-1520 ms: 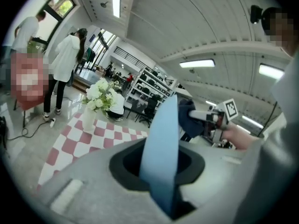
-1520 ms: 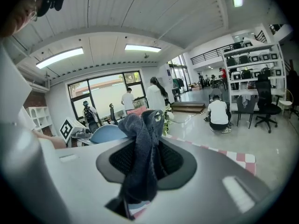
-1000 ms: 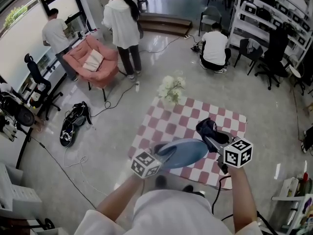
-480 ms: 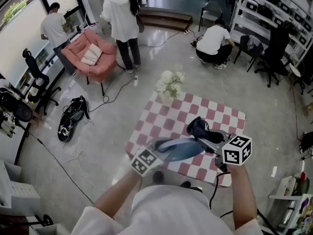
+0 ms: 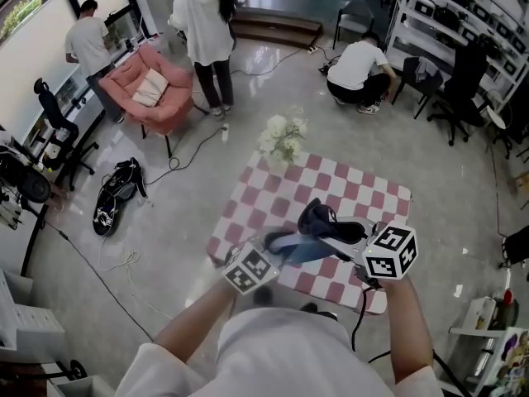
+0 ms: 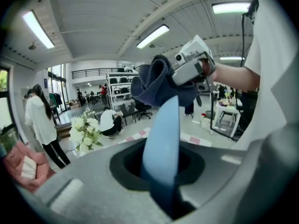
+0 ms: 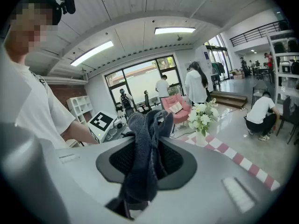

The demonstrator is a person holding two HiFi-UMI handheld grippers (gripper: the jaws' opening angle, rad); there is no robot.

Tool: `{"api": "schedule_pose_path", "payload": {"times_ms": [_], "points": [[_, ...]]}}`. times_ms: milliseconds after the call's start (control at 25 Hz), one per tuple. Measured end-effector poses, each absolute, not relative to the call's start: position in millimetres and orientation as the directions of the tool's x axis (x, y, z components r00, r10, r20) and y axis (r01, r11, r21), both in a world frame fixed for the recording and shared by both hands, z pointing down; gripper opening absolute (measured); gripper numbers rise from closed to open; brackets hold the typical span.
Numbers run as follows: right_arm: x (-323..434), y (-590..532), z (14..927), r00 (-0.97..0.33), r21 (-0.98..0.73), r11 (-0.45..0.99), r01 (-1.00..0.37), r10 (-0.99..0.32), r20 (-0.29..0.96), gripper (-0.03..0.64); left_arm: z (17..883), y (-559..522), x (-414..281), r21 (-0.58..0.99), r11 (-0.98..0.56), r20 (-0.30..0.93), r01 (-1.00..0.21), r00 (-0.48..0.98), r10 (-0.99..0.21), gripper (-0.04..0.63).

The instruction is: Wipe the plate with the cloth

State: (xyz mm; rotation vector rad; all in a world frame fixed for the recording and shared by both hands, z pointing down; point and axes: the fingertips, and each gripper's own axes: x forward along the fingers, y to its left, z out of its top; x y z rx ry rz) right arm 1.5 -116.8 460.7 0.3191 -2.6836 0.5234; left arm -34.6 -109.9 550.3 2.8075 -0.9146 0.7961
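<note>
My left gripper [image 5: 266,255] is shut on the rim of a light blue plate [image 5: 299,246], held in the air over the checked table and seen nearly edge-on. In the left gripper view the plate [image 6: 161,139] rises straight up from between the jaws. My right gripper [image 5: 354,233] is shut on a dark blue cloth [image 5: 321,218], which is bunched against the plate's far side. The cloth [image 7: 144,153] hangs crumpled between the right jaws, and it shows above the plate as a dark wad [image 6: 156,83].
A table with a red-and-white checked cover [image 5: 339,190] lies below both grippers, with a vase of white flowers [image 5: 281,141] at its far left corner. Several people stand or crouch beyond it. A pink armchair [image 5: 149,89] and floor cables [image 5: 124,263] are to the left.
The plate has tipped from nearly flat to almost edge-on. Both grippers have shifted farther over the table, and the cloth has moved left along the plate.
</note>
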Motion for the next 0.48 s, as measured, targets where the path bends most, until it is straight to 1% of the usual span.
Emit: {"api": "schedule_pose_path", "payload": {"times_ms": [480], "points": [[-24.4,-96.2,458.1,-0.886,-0.262,0.948,-0.182,-0.043,0.461,0.117,550.9,-111.4,-21.5,-0.213,-0.848,0.561,-0.485,0.650,-0.513,0.071]]}}
